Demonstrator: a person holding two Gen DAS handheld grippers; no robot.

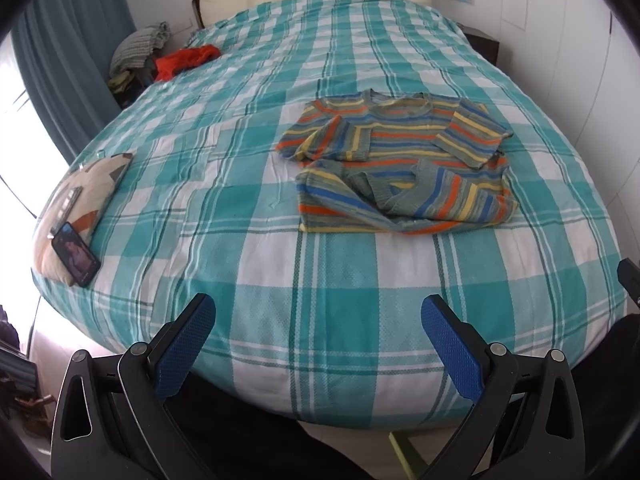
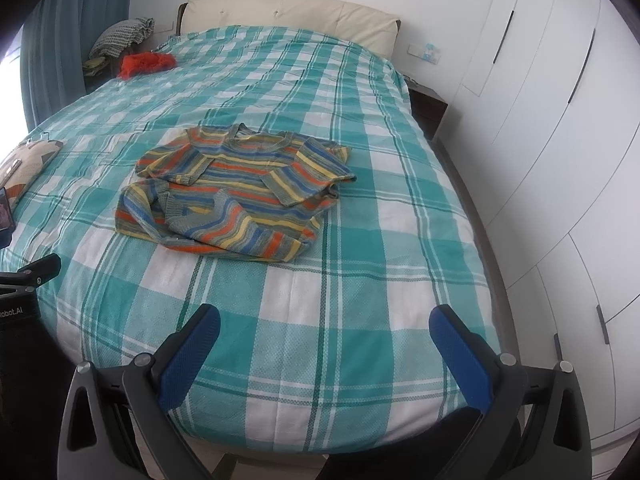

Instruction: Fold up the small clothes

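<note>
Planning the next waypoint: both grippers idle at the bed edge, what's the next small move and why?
Probably advance the right hand-held gripper toward the near hem of the striped sweater. Both grippers are open and empty, and the sweater lies crumpled, sleeves tucked in, well beyond the left hand-held gripper.

striped sweaters [image 1: 400,160]: 1 | red garment [image 1: 184,60]: 1 | phone [image 1: 76,254]: 1 | cushion [image 1: 80,200]: 1 | grippers: 2 (left gripper [image 1: 318,320], right gripper [image 2: 324,326])

Near bedspread [image 1: 304,280] bare, wide open | striped sweater [image 1: 400,168] sits mid-bed, right of centre | phone [image 1: 76,254] on cushion [image 1: 80,196] blocks near-left edge | orange garment [image 1: 184,60] far left | wardrobe [image 2: 560,140] hems right side
</note>
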